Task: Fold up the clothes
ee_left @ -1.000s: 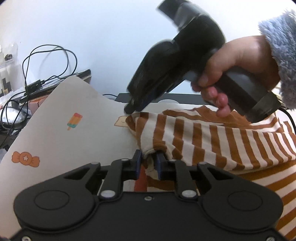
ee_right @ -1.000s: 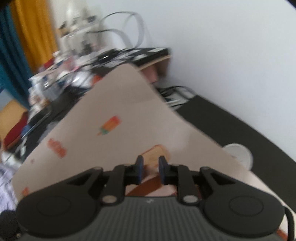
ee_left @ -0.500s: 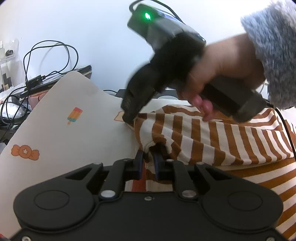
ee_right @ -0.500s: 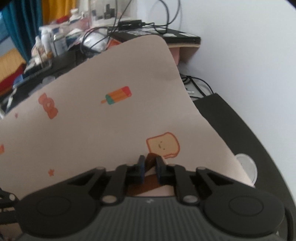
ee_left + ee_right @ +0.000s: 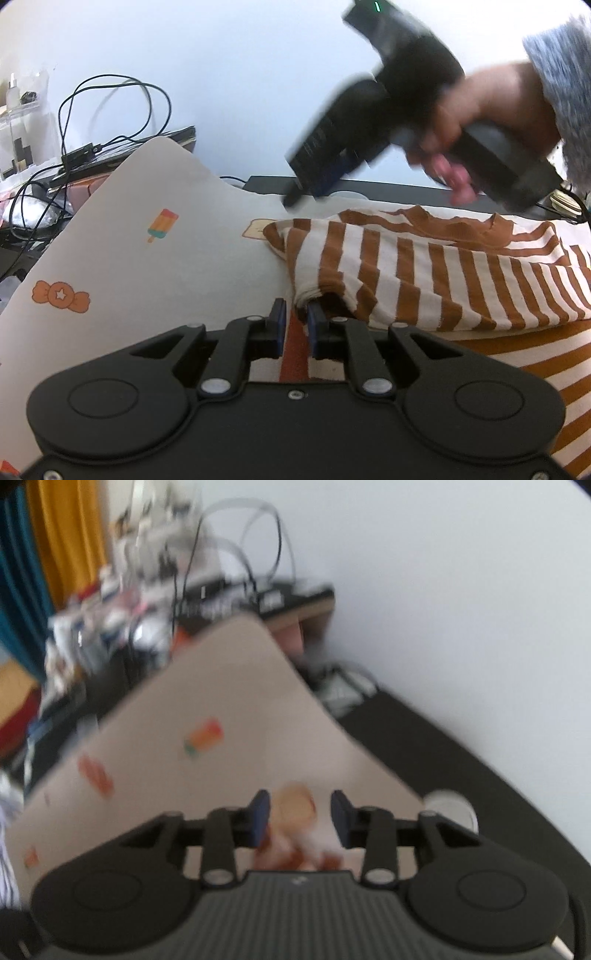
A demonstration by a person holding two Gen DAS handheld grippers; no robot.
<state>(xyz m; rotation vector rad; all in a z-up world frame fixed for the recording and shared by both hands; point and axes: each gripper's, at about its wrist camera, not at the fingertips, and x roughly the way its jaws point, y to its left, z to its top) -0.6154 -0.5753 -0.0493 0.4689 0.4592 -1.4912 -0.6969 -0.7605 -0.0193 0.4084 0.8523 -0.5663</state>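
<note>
A: Biggest first? Beige mat with candy and popsicle prints covers the table; black desk surface runs past its far edge along the white wall

B: Shirt?

A: Brown-and-white striped shirt lies on the mat's right part, one layer folded over itself, bunched at its left edge

B: Grippers?

A: Left gripper low at the fold's near corner, jaws narrowly parted, cloth edge between them; gripping or not, cannot tell. Right gripper held in the air over the shirt's far edge, jaws wide apart, nothing in them, blurred

B: Small stuff?

A: Cables far left; white round lid on the black desk
</note>
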